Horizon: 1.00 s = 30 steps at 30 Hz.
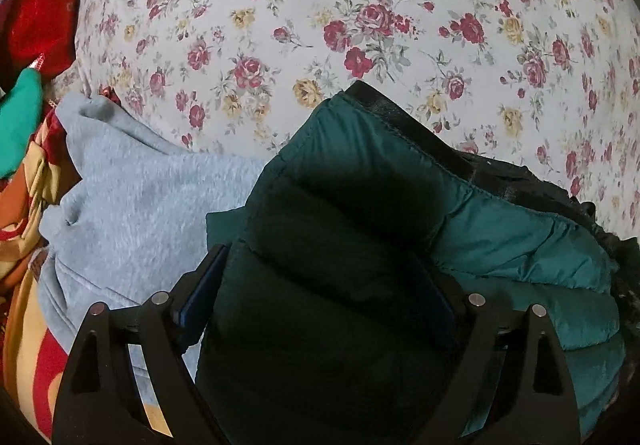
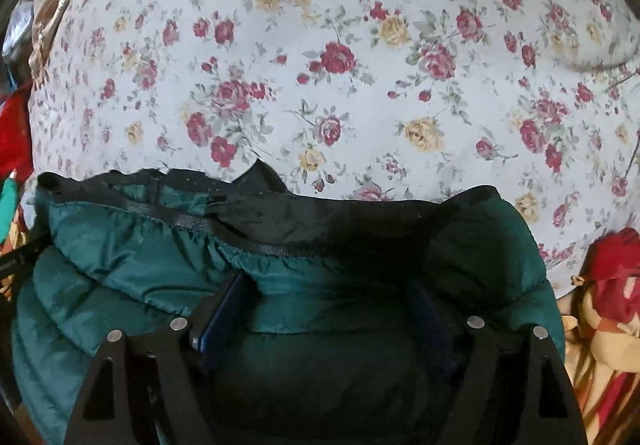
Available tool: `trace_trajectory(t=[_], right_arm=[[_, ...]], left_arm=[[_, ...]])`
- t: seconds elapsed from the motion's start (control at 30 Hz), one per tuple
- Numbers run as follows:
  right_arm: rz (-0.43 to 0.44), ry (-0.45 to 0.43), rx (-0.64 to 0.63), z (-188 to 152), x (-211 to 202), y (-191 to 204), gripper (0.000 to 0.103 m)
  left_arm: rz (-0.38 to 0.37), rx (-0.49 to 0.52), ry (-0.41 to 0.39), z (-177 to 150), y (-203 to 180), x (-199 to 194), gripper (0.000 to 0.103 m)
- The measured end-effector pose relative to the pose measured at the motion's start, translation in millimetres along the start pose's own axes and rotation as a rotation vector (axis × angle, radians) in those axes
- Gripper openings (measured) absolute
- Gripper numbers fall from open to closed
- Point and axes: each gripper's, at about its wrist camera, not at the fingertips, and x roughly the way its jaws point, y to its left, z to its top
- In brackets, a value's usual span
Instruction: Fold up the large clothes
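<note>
A dark green puffer jacket (image 1: 360, 213) with black trim lies bunched on the floral bedsheet (image 1: 320, 5). My left gripper (image 1: 324, 297) has its fingers wide apart around a thick fold of the jacket, and the fabric fills the gap between them. In the right wrist view the same jacket (image 2: 160, 261) shows its black collar edge. My right gripper (image 2: 328, 309) also straddles a thick bulge of the jacket with padding between its blue pads (image 2: 220, 317). Both grippers hold the jacket near its near edge.
A light grey sweatshirt (image 1: 132, 205) lies left of the jacket. Red, teal and orange-patterned clothes (image 1: 28, 149) are piled at the far left. More red and yellow fabric (image 2: 608, 305) lies at the right. The floral sheet (image 2: 360, 65) stretches beyond the jacket.
</note>
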Motion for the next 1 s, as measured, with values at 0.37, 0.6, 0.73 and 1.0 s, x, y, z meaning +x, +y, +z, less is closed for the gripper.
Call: trace_trajectory(t=[0.37, 0.6, 0.73, 1.0], right_arm=[[0.063, -0.050, 0.186, -32.3, -28.3, -43.5, 0.079], [0.027, -0.042, 0.167, -30.5, -31.2, -34.2, 0.079], [0.056, -0.079, 0.173, -39.9, -71.5, -29.3, 0.079], [0.076, -0.010, 0.180, -69.3, -110.4, -13.3, 0.084]], left_arm=[[0.009, 0.001, -0.013, 0.3, -0.5, 0.6, 0.091], [-0.009, 0.002, -0.006, -1.8, 2.4, -13.7, 0.092], [-0.012, 0.031, -0.039, -10.1, 6.7, -40.3, 0.092], [-0.025, 0.088, -0.077, -49.5, 4.4, -103.2, 0.092]])
